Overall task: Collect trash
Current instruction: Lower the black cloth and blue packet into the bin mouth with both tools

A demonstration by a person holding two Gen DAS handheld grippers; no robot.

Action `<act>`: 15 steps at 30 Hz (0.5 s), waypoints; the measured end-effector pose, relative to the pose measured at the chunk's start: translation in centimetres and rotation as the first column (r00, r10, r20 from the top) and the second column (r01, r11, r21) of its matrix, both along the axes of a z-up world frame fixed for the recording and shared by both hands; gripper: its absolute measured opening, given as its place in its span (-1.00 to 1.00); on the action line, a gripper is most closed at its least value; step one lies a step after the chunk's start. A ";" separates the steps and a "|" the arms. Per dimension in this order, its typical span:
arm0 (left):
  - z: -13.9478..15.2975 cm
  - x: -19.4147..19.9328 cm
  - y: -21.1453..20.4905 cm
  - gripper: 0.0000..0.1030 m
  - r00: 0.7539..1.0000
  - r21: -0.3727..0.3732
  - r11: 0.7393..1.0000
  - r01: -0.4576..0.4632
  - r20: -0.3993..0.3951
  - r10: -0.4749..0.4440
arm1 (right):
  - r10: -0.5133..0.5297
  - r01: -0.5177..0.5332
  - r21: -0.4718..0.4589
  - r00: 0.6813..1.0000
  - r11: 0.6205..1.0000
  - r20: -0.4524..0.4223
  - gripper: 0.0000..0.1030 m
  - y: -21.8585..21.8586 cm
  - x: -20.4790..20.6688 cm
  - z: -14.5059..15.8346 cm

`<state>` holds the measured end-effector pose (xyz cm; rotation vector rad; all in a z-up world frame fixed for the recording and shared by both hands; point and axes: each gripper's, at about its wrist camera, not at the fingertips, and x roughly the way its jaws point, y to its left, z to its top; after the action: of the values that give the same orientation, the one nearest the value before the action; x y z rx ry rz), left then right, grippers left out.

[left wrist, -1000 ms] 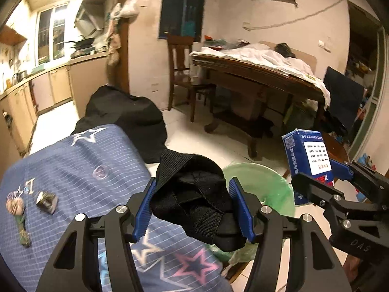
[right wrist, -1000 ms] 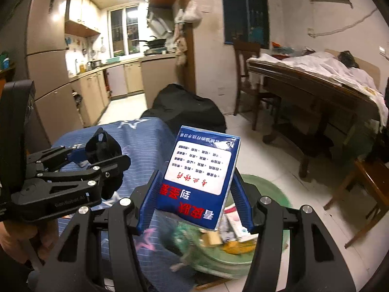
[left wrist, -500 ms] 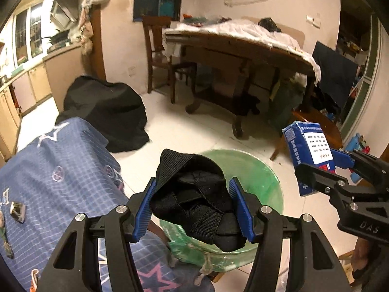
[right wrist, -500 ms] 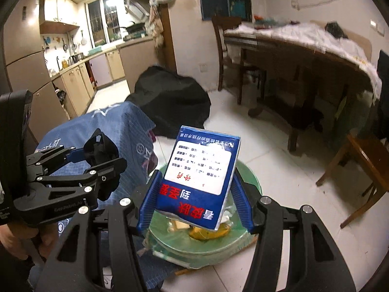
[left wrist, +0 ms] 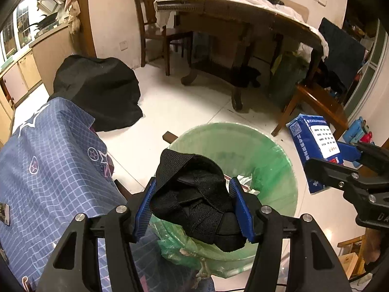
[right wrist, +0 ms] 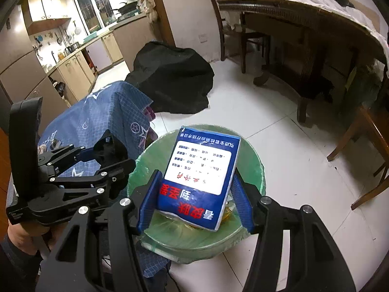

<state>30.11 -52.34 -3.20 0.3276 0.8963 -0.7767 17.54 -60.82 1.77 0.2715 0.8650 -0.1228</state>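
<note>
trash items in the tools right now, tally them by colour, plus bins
black items: 1, the cloth bundle in the left tool
blue items: 1, the packet in the right tool
green-lined bins: 1
total: 3

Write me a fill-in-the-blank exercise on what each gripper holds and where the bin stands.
1. The left gripper is shut on a crumpled ____ fabric strap.
2. The right gripper is shut on a blue and white printed ____.
3. Both held things hang above the round bin lined with a ____ plastic bag.
4. The bin stands beside a blue checked cloth printed with ____.

Missing words: black; packet; green; stars
</note>
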 end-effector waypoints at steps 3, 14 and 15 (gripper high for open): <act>-0.8 0.6 -0.4 0.17 1.000 0.013 1.000 0.000 -0.008 0.000 | 0.001 -0.001 0.004 1.000 1.000 -0.014 0.05 -0.3 0.3 -0.6; -2.1 1.7 -1.5 0.17 1.000 0.027 1.000 0.000 -0.015 0.000 | -0.011 0.012 0.019 0.999 1.000 -0.039 0.06 -1.4 0.9 -1.9; -2.1 1.7 -1.6 0.17 1.000 0.029 1.000 0.001 -0.014 0.000 | -0.011 0.012 0.020 0.999 1.000 -0.040 0.06 -1.5 0.9 -2.0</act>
<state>31.81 -53.92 -5.34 0.3483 0.9214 -0.7677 18.43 -62.37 -0.23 0.2938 0.9047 -0.1310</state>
